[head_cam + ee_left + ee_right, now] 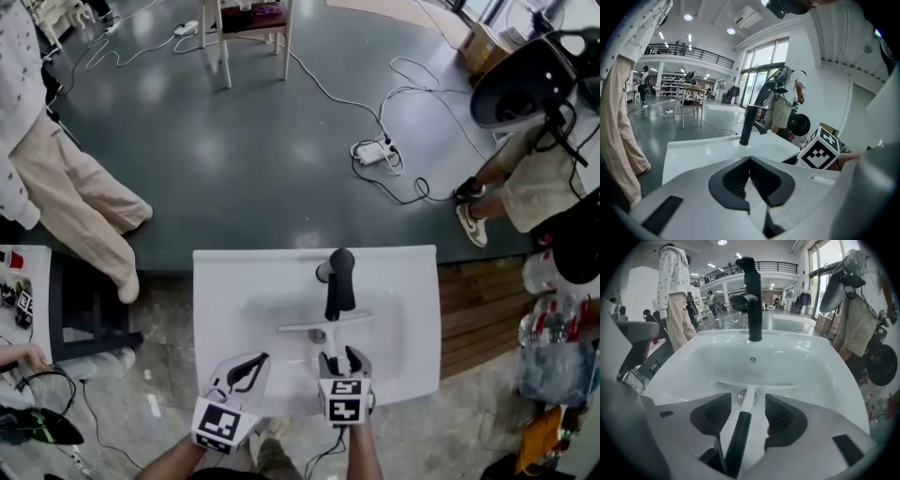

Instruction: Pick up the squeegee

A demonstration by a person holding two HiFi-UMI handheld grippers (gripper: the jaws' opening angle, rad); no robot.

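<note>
The squeegee (324,324) lies in the basin of a white sink (225,281), its pale blade across the drain and its dark handle pointing back toward me. My right gripper (341,359) hangs over the near end. In the right gripper view the squeegee (749,397) runs between the fingers of the right gripper (747,400), which stand open on either side of the handle with gaps to both pads. To the left, over the sink's front rim, my left gripper (251,364) is shut with nothing in it; the left gripper (749,160) shows its tips together.
A black faucet (339,281) rises at the back of the basin, just beyond the blade. A person (66,187) stands at the left and another sits at the right (534,178). Cables and a power strip (375,152) lie on the floor beyond. Wooden slats (478,309) flank the sink's right.
</note>
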